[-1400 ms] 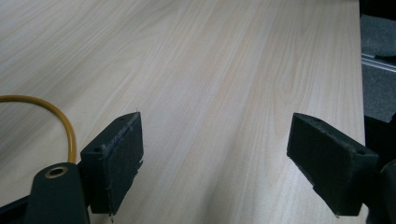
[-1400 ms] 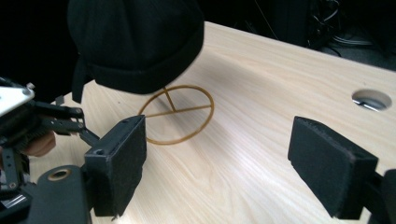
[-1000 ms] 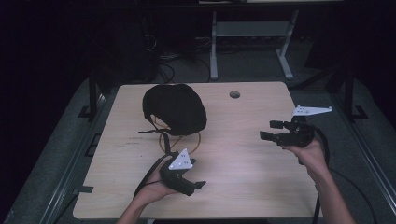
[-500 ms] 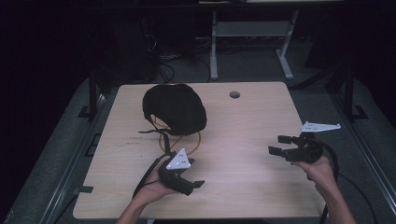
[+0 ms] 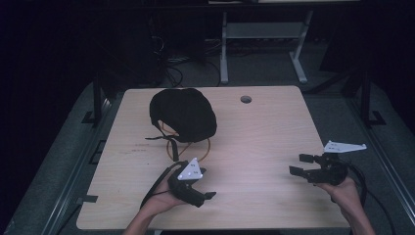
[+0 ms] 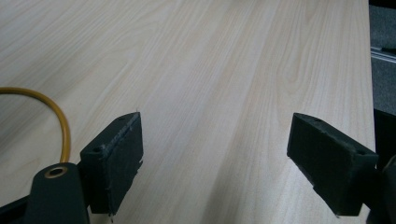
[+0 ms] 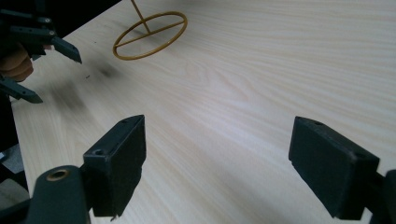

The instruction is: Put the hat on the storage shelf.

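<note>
The black cap lies far-left on the table, over a yellow ring stand. Left gripper near centre and right gripper by the right edge both gape empty, bare wood between.

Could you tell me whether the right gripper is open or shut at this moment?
Open. In the right gripper view, the right gripper has its two black jaws standing wide apart, with bare wooden table between them and nothing held.
</note>
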The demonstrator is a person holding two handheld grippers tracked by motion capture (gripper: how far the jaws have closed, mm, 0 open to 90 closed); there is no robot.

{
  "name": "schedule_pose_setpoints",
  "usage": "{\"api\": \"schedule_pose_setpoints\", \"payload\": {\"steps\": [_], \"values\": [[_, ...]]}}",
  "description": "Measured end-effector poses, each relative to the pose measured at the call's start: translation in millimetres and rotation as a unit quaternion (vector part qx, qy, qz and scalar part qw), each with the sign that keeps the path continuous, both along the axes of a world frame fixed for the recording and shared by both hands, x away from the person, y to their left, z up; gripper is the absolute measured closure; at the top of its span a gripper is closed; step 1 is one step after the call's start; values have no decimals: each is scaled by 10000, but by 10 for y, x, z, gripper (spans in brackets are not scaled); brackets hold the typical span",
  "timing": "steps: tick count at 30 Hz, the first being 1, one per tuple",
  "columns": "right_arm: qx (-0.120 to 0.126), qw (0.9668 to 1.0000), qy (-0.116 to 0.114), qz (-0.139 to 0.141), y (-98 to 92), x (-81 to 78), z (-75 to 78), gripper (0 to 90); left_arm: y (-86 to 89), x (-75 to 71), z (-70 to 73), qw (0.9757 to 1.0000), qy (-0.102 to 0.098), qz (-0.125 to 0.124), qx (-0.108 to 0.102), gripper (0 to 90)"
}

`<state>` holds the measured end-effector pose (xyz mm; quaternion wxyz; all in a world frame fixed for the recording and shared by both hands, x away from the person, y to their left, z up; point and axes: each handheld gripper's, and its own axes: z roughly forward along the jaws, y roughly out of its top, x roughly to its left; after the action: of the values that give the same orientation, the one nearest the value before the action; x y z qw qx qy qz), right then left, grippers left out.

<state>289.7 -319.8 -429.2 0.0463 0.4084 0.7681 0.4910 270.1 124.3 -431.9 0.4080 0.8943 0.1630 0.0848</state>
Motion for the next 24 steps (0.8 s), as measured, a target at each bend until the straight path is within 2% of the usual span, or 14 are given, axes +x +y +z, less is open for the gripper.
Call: {"api": "schedule_pose_setpoints", "payload": {"steps": [6,9,14,19,24], "values": [[114,9998,-4,-150,-106,-220,-93,186,-12,13,1,9999,72,36,-96,183],[103,9998,16,-151,-130,-316,-144,186,-38,7,7,10000,26,-62,-42,183],[149,9996,80,-209,-159,-446,-221,185,-51,6,-10,10000,56,-52,-20,182],[109,9995,160,-233,-124,-557,-294,181,-55,23,-20,9999,81,-73,-21,182],[87,9996,20,-283,-39,-682,-365,180,-78,11,-33,9999,97,-68,-10,182]]}}
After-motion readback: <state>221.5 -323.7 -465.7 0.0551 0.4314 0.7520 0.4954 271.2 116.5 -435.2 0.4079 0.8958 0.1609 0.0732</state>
